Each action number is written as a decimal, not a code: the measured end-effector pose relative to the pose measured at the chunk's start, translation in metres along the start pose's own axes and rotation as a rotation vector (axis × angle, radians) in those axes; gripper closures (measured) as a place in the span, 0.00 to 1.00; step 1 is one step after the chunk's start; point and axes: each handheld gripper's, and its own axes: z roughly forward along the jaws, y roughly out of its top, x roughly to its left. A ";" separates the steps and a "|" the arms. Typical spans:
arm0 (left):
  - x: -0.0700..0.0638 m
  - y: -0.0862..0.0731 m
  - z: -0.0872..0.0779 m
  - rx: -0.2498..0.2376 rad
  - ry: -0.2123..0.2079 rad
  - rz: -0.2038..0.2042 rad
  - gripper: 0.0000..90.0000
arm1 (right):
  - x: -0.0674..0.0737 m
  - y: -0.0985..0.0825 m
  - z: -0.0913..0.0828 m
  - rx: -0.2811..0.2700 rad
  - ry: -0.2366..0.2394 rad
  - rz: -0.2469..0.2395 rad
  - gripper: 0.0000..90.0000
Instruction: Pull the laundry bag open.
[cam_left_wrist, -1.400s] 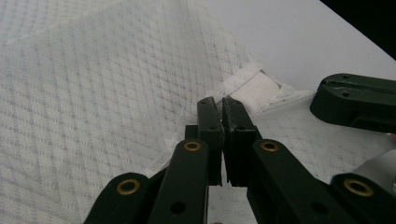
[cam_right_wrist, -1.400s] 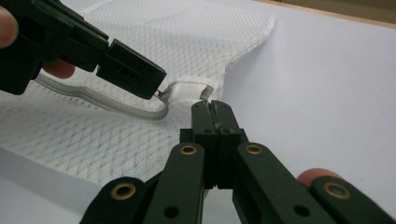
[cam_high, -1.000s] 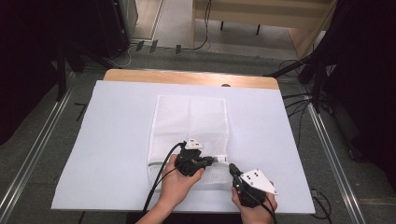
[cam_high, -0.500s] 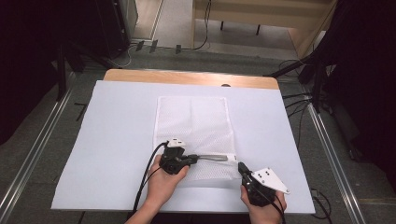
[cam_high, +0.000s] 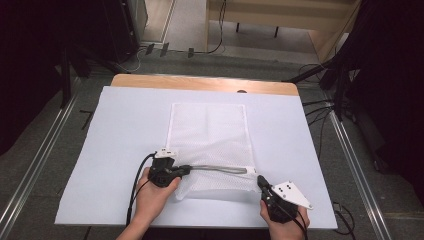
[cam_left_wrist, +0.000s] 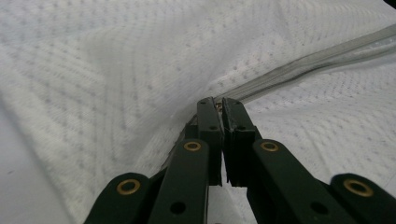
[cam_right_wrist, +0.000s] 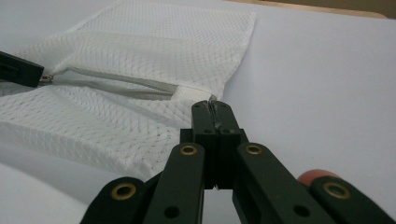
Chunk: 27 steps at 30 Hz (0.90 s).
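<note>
High view: white mesh bag (cam_high: 210, 145) lies mid-worktop (cam_high: 125, 120), left gripper (cam_high: 186, 169) dragging the zip (cam_high: 220, 169) w/ room left & right. Left gripper view: jaws clamped on zip pull (cam_left_wrist: 217, 106); judged step = unzipping, next needs steady sideways pull. Right gripper view: right gripper (cam_right_wrist: 212, 106) jaws clamped on bag corner by zip's end, anchoring.

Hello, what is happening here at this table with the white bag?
A person works on a white mesh bag that lies flat on the table, with a gripper in each hand. The left gripper is shut on the zipper pull, at the left part of the zipper. The right gripper is shut on the bag's edge at the zipper's right end. The zipper's gap between the two grippers looks open.
</note>
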 end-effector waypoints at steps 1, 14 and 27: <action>0.002 -0.001 -0.002 -0.002 0.004 -0.004 0.98 | 0.000 0.000 0.000 0.002 0.001 -0.002 1.00; 0.032 -0.007 -0.028 -0.021 0.019 -0.048 0.98 | 0.000 -0.005 0.000 0.025 -0.002 -0.012 1.00; 0.054 -0.014 -0.049 -0.023 -0.005 -0.061 0.98 | -0.004 -0.006 -0.001 0.030 -0.007 -0.015 1.00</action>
